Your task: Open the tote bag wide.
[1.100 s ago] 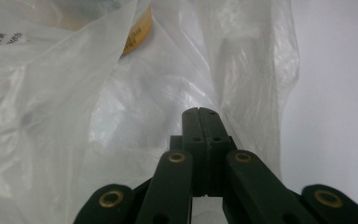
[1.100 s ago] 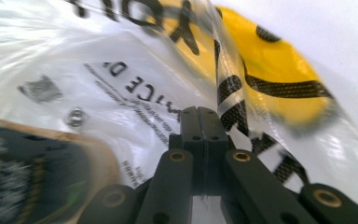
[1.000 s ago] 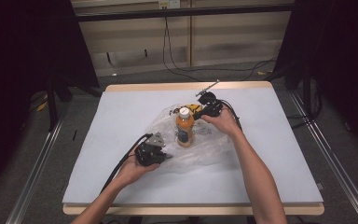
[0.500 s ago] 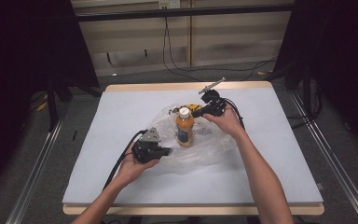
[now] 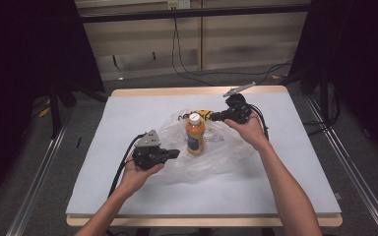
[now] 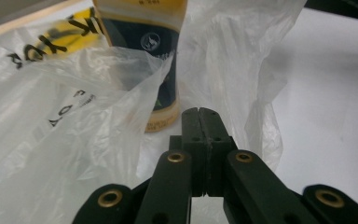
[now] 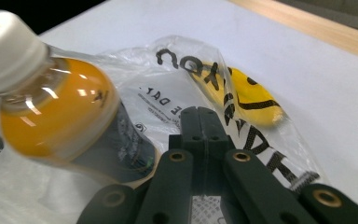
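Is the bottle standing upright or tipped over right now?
Upright. The bottle stands on its base amid the clear plastic bag, white cap on top.

The bottle [image 5: 195, 136] holds orange liquid under a white cap [image 5: 194, 117], with a dark label; the clear bag [image 5: 216, 152] bears black lettering and a yellow smiley; the counter [image 5: 128, 118] is pale grey-white, wood-edged.

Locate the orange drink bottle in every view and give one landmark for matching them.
High view: bottle upright at table centre, on the plastic bag.
Left gripper view: top centre, its lower label and base.
Right gripper view: left, cap and orange body.
Shared landmark: the bag's yellow smiley print.
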### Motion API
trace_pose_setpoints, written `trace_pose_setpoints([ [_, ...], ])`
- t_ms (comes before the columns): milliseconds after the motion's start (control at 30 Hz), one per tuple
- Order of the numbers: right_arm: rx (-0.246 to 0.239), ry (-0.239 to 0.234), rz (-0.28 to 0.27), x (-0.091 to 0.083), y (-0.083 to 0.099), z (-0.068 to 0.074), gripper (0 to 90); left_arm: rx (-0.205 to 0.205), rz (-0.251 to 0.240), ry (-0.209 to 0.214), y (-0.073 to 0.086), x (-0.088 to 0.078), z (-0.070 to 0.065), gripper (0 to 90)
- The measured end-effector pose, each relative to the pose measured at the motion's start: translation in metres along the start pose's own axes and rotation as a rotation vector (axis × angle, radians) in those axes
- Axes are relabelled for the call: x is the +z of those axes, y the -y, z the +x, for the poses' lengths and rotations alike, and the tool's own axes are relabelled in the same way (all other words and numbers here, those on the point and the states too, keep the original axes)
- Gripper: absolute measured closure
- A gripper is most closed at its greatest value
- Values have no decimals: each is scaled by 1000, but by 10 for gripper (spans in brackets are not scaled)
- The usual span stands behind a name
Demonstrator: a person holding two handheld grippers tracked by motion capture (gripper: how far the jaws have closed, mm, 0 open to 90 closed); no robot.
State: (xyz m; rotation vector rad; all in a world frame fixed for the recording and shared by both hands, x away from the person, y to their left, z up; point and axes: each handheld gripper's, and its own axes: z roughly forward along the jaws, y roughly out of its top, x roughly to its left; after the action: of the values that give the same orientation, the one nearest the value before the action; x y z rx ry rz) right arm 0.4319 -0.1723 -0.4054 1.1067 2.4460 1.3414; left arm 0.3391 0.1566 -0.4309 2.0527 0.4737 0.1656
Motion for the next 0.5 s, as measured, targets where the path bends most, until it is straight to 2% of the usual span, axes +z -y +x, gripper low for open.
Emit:
trace_pose_setpoints([
  [133,8,11,-52,-18,5,2,900,4,-40,-37,0,-11,2,870],
  [167,9,16,-70,-23,6,2,900,-2,-64,-36,1,-14,2,860],
  [233,17,18,-106,-33,9,3,900,-6,-78,-49,2,-20,3,847],
  [300,24,22,-126,-42,13,3,821,-15,-101,-61,2,-25,4,821],
  [367,25,23,-146,-50,18,5,792,-14,-118,-77,3,-30,5,776],
  [500,8,22,-191,-66,30,11,637,-25,-148,-99,6,-38,6,646],
])
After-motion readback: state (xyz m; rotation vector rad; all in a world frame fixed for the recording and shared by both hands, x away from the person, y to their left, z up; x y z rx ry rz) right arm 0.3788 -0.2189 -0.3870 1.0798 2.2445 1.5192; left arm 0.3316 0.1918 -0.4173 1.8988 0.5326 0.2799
